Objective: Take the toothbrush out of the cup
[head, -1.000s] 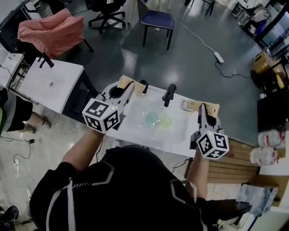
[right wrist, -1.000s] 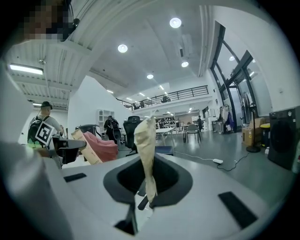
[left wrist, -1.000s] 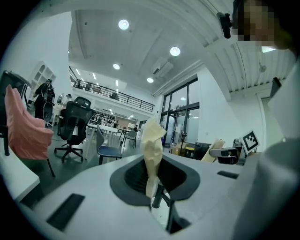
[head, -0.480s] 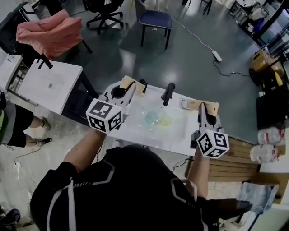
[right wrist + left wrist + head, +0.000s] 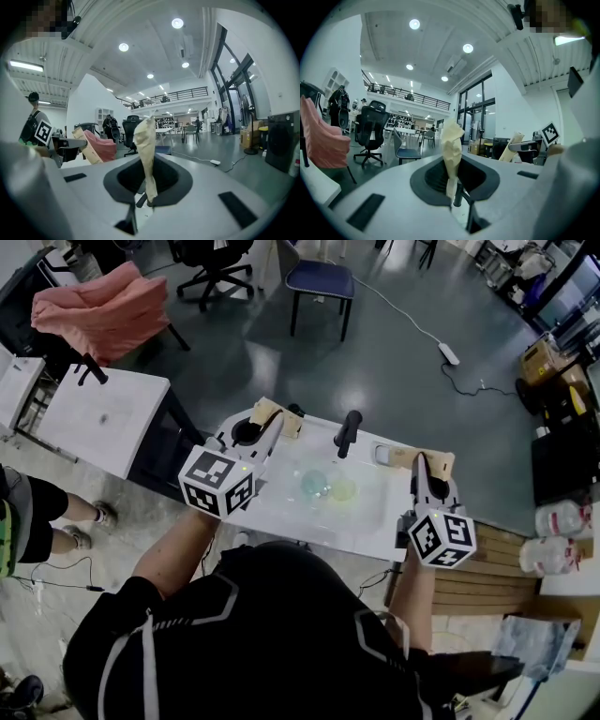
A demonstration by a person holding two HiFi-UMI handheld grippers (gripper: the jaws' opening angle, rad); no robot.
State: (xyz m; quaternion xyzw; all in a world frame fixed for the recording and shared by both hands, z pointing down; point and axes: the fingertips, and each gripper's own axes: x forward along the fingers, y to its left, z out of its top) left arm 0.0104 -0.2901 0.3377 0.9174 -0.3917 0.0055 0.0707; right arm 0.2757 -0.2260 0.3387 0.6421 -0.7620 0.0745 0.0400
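Observation:
In the head view a white sink counter (image 5: pixel 309 521) lies in front of me. Two translucent cups, one blue-green (image 5: pixel 316 487) and one yellow-green (image 5: pixel 344 489), stand in its basin. I cannot make out a toothbrush in either. My left gripper (image 5: pixel 271 418) points over the counter's far left corner, left of the cups. My right gripper (image 5: pixel 421 463) hovers at the far right corner. In the left gripper view the left gripper (image 5: pixel 451 157) has its tan pads pressed together on nothing. The right gripper (image 5: pixel 146 157) looks the same in its own view, jaws together and empty.
A black faucet (image 5: pixel 348 434) rises behind the basin. A second white counter (image 5: pixel 103 413) stands to the left, with a pink cloth (image 5: pixel 94 310) draped beyond it. A blue chair (image 5: pixel 322 282) and a floor cable (image 5: pixel 412 324) lie ahead. Wooden slats (image 5: pixel 478 587) are on the right.
The left gripper has edged slightly right. The right gripper has kept still. A bystander's legs at the left edge have shifted.

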